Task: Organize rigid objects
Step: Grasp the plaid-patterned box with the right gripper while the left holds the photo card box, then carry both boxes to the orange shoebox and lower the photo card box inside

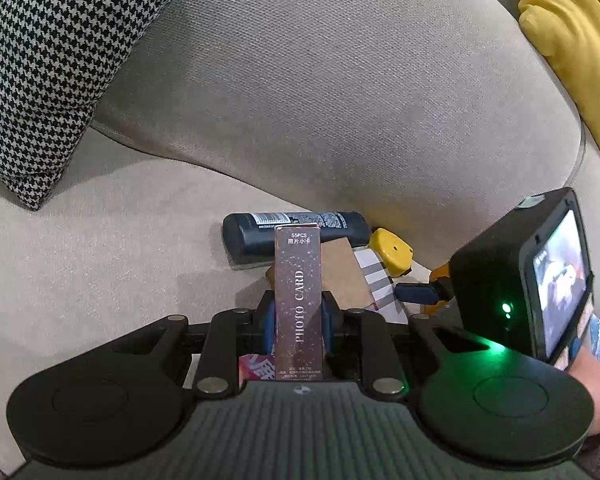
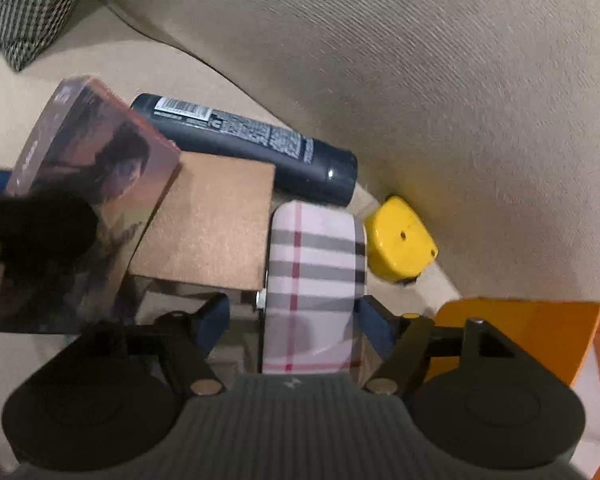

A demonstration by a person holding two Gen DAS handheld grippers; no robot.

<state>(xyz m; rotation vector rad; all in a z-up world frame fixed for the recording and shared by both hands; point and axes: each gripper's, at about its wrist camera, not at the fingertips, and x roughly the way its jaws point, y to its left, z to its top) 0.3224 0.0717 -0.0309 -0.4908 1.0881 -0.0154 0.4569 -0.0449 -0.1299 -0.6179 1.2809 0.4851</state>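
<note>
left gripper (image 1: 298,320): pitched downward, jaws clamped on photo card box (image 1: 298,300) | right gripper (image 2: 290,320): pointing steeply down, jaws apart

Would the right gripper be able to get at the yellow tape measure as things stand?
Probably not directly: the right gripper has the plaid case between its open jaws, and the yellow tape measure lies beyond it.

On the sofa seat (image 2: 80,68), a bottle (image 2: 252,148) lies on its side along the foot of the backrest (image 2: 420,80). Just before it sits a flat board (image 2: 212,220), with a checked case (image 2: 316,280) at its right and a tape measure (image 2: 400,240) further right, near the backrest.
</note>
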